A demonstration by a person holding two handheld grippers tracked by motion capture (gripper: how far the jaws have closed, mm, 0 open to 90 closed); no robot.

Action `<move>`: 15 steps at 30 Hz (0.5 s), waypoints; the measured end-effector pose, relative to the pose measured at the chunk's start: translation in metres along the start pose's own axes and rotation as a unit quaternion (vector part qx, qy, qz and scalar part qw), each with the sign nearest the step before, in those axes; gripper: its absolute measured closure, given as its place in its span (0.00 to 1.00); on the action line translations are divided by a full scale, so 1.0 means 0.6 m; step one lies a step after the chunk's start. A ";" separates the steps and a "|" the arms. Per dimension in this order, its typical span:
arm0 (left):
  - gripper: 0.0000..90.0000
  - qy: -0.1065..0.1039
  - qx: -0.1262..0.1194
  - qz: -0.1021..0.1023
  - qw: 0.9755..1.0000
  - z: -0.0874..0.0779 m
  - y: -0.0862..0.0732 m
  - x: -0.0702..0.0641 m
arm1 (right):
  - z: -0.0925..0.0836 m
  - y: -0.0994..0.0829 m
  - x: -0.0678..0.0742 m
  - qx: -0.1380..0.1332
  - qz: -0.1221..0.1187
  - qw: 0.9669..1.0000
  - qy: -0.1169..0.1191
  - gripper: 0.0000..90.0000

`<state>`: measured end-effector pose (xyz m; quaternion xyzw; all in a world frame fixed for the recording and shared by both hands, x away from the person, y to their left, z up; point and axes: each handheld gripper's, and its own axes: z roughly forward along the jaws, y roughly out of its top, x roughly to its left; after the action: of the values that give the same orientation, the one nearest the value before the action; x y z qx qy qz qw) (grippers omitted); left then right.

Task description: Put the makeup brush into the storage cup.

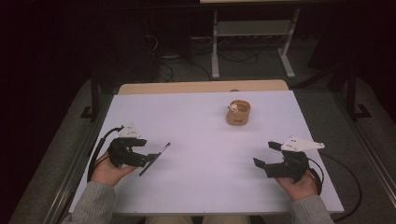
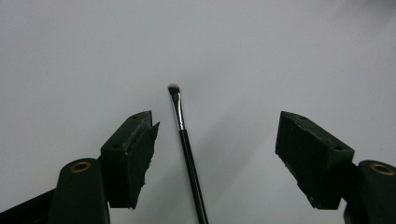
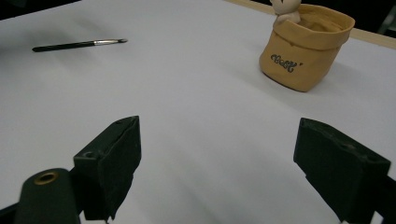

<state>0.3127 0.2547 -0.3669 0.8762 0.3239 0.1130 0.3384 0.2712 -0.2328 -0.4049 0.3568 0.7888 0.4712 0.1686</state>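
1. Table: white top with a strip of pale wood along its far edge; stands on a grey floor, with a dark background behind it

2. Makeup brush: slim, with a black handle, a silver ferrule and a small dark tuft. It lies flat on the table in the near left part of the high view, its tuft pointing away from the person and toward the middle of the table. In the right gripper view it shows far off at the upper left, well apart from the pouch

3. Left gripper: held in the person's left hand at the near left of the table, with a grey plate on top and a cable trailing behind. Jaws stand apart; in the left gripper view the brush handle lies between them, nearer the left jaw, and neither pad touches it

4. Right gripper: held in the person's right hand at the near right of the table. Jaws stand wide apart with bare table between them

5. Tan pouch: soft fabric container with a rolled rim and dark lettering on its side, upright at the far middle right of the table. A small pale figure sits at its rim
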 end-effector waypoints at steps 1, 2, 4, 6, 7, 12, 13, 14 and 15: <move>0.31 0.001 0.002 0.001 1.000 0.001 0.001 0.001 | 0.001 0.000 0.000 0.000 0.000 1.000 0.000 0.16; 0.31 0.004 0.002 -0.001 1.000 0.003 0.003 0.001 | 0.001 0.000 0.000 0.000 0.000 1.000 0.000 0.16; 0.31 0.004 0.005 -0.002 1.000 0.005 0.006 0.004 | 0.002 0.000 0.000 0.002 0.000 1.000 0.001 0.16; 0.33 0.003 0.009 -0.002 1.000 0.008 0.008 0.008 | 0.002 0.000 -0.001 0.002 0.000 1.000 0.002 0.16; 0.34 0.002 0.014 -0.002 1.000 0.011 0.009 0.009 | 0.002 0.000 -0.001 0.002 0.001 1.000 0.001 0.16; 0.36 0.006 0.034 0.005 0.999 0.026 0.010 0.011 | 0.001 0.000 -0.002 0.001 0.001 1.000 0.002 0.16; 0.36 0.006 0.036 0.005 0.999 0.028 0.010 0.012 | 0.002 0.000 -0.002 0.001 0.002 1.000 0.002 0.16; 0.36 0.004 0.039 0.002 0.999 0.032 0.009 0.012 | 0.002 0.000 -0.001 0.002 0.002 1.000 0.002 0.16; 0.37 0.003 0.041 0.002 0.999 0.035 0.009 0.012 | 0.003 0.000 -0.001 0.004 0.002 1.000 0.003 0.16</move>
<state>0.3298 0.2456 -0.3790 0.8896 0.3272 0.1027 0.3015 0.2726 -0.2323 -0.4056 0.3575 0.7905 0.4695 0.1638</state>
